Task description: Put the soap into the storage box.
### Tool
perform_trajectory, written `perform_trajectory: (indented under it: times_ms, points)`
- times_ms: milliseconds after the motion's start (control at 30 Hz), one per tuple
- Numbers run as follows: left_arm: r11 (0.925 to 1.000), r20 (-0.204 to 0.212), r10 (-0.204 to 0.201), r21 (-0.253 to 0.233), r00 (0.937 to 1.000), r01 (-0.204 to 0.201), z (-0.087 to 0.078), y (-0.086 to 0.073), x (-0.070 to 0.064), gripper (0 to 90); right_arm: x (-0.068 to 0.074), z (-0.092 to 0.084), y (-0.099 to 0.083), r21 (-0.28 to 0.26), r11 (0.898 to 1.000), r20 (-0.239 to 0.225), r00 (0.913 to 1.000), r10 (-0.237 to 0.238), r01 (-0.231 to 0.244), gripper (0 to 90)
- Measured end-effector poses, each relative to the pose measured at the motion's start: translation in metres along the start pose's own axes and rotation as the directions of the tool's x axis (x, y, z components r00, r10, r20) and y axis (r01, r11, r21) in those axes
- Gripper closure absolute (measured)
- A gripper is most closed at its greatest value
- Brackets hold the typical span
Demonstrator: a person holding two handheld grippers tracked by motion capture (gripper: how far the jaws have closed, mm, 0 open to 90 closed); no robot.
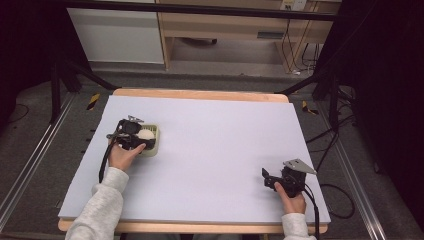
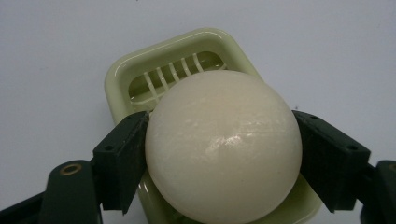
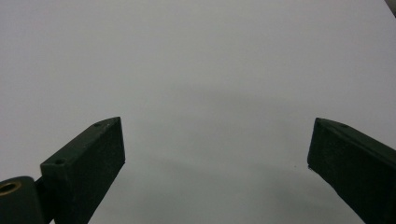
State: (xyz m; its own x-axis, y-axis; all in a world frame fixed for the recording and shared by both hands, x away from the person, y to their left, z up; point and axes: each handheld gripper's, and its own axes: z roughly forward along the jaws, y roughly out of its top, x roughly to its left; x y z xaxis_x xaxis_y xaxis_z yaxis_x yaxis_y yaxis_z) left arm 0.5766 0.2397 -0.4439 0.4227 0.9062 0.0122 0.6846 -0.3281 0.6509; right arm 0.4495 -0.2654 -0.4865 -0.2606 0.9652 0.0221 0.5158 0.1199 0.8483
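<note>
High view: a pale lavender mat (image 1: 215, 150) covers a wooden table (image 1: 200, 94). At about 9 o'clock on the mat sits a pale green slicer (image 1: 152, 141), square with rounded corners, and a white egg (image 1: 146, 135) lies over it. The left gripper (image 1: 134, 136) is on the egg, the left hand (image 1: 121, 155) behind it in a light knit sleeve. The right gripper (image 1: 267, 179) rests at about 4 o'clock, near the mat's front right corner and well apart from the slicer. The broad middle of the mat lies bare between the two.

Left gripper view: the egg (image 2: 223, 147) is smooth, glossy and round, clamped between the black matte jaws, one pressing at 9 o'clock and one at 3 o'clock. Beneath and beyond it the glossy plastic slicer (image 2: 140, 65) shows thin parallel ribs in its hollow at 11 o'clock. Whether the egg touches the slicer cannot be told.

Right gripper view: the right gripper (image 3: 217, 144) has its blunt black jaws spread wide, holding nothing, over the plain, even mat (image 3: 201, 60).
</note>
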Motion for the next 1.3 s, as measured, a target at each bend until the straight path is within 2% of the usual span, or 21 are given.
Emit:
perform_trajectory:
  times_ms: [200,533,667,867,1167,1300]
  points:
    - [0.9997,0.001,-0.011,-0.022,0.9999,0.011,-0.004,0.000,0.001,20.6,0.000,0.000,0.000,-0.001,1.000,0.002,1.0000,-0.001,0.001,4.4]
    - [0.9972,0.004,0.009,-0.075,0.9999,-0.009,-0.022,-0.003,-0.004,15.8,0.000,0.000,0.000,-0.001,1.000,0.003,1.0000,-0.002,0.002,4.4]
    - [0.9941,0.041,-0.006,-0.108,0.9991,0.011,-0.032,-0.009,-0.007,14.3,0.000,0.000,0.000,0.000,1.000,0.001,1.0000,0.004,-0.004,4.4]
    - [0.9898,0.068,-0.004,-0.142,0.9977,0.014,-0.046,-0.026,-0.010,13.7,0.000,0.000,0.000,0.000,1.000,0.001,1.0000,0.006,-0.006,4.4]
    - [0.9875,0.037,0.007,-0.158,0.9993,-0.001,-0.059,-0.059,-0.009,13.3,0.000,0.000,0.000,-0.002,1.000,0.004,1.0000,0.001,-0.001,4.4]
    - [0.9887,0.032,-0.003,-0.150,0.9995,0.008,-0.060,-0.075,-0.008,13.6,0.000,0.000,0.000,-0.001,1.000,0.002,1.0000,0.003,-0.003,4.3]
